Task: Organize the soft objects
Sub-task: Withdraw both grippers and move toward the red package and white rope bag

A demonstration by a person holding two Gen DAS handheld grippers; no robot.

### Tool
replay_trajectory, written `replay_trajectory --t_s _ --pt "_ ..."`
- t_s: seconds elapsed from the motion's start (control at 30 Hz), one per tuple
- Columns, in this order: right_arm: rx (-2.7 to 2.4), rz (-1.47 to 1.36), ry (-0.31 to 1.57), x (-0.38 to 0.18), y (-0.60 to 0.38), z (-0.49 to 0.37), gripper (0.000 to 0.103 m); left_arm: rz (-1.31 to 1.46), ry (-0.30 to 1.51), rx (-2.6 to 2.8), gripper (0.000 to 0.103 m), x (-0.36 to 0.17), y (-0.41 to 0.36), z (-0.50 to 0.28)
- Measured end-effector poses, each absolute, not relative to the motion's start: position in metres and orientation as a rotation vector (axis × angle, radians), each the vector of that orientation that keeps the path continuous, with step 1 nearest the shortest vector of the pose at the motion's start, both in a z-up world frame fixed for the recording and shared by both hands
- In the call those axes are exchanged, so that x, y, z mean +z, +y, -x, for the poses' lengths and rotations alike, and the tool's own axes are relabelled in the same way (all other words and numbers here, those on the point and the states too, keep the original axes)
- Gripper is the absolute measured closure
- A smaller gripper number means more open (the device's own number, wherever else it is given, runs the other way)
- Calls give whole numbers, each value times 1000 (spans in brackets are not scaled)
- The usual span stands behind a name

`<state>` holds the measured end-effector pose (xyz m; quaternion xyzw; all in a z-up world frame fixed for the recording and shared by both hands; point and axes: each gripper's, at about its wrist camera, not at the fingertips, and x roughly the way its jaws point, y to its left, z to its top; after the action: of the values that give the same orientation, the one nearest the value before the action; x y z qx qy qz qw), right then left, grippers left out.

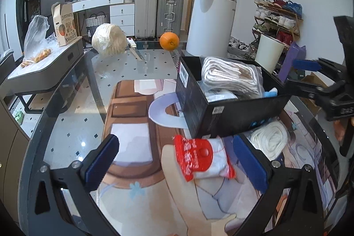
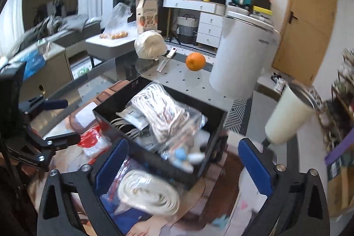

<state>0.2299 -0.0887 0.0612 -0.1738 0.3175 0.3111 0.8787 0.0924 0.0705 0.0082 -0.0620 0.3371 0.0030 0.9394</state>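
Observation:
A black box [image 1: 223,118] [image 2: 212,127] on the printed mat holds bagged white rope bundles [image 1: 232,76] [image 2: 163,112] and a small blue and white soft toy [image 2: 183,156]. A red and white packet [image 1: 203,158] [image 2: 93,141] lies in front of the box, between the open fingers of my left gripper [image 1: 179,160]. A bagged white rope coil [image 1: 270,138] [image 2: 148,191] lies beside the box, just inside my open right gripper [image 2: 188,165]. Both grippers are empty. A large white rope ball [image 1: 109,39] [image 2: 150,44] sits at the far table edge.
An orange [image 1: 169,41] [image 2: 195,61] and a knife [image 1: 136,49] [image 2: 166,61] lie on the glass table [image 1: 73,125] beyond the box. A white bin [image 1: 210,23] and a cream bin [image 2: 287,118] stand past the table. A grey side table [image 1: 44,65] is at left.

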Motion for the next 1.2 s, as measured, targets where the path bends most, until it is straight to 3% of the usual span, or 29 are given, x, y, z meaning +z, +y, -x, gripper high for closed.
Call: replay_trajectory --t_s 0.47,1.2 --pt "637 189 806 31 -114 -200 1 90 731 -10 0 0 58 -78" --pt "644 267 945 -20 -79 -199 1 46 789 -29 0 -8 47 -90"
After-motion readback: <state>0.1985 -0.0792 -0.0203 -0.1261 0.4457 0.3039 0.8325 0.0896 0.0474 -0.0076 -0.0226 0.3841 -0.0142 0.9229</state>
